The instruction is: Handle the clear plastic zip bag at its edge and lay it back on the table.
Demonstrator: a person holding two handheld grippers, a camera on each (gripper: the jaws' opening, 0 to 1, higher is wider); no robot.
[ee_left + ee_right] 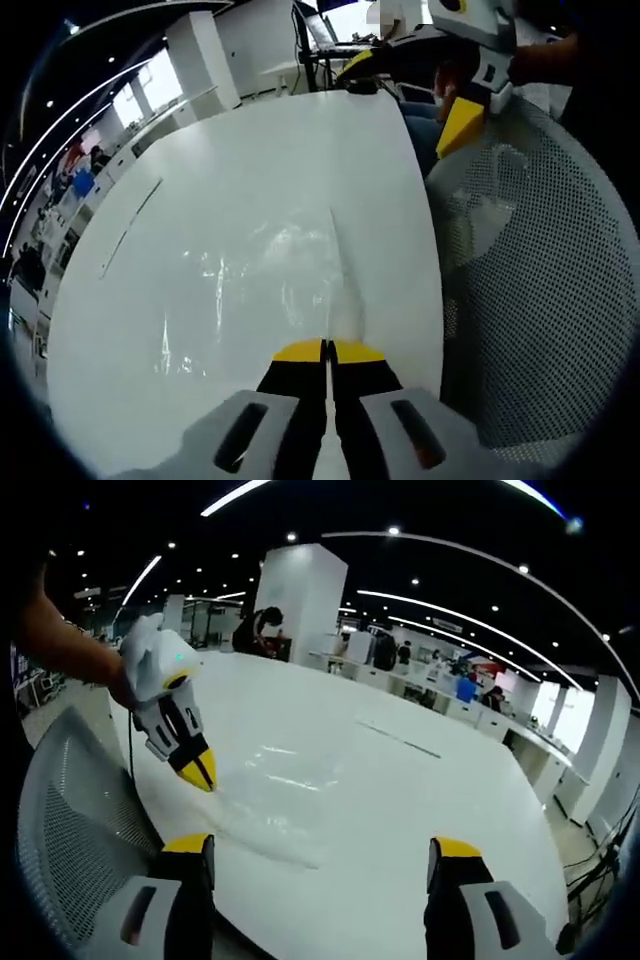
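Bag (262, 798) lies flat on the table (250, 150) near its chair-side edge. Left tool (326, 352) is closed on the bag's edge; right tool (325, 850) hangs wide and empty. Laying-down looks nearly finished; next, release the edge gently.

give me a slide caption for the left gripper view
Left gripper, jaws shut, pinches the edge of the clear zip bag lying on the white table.
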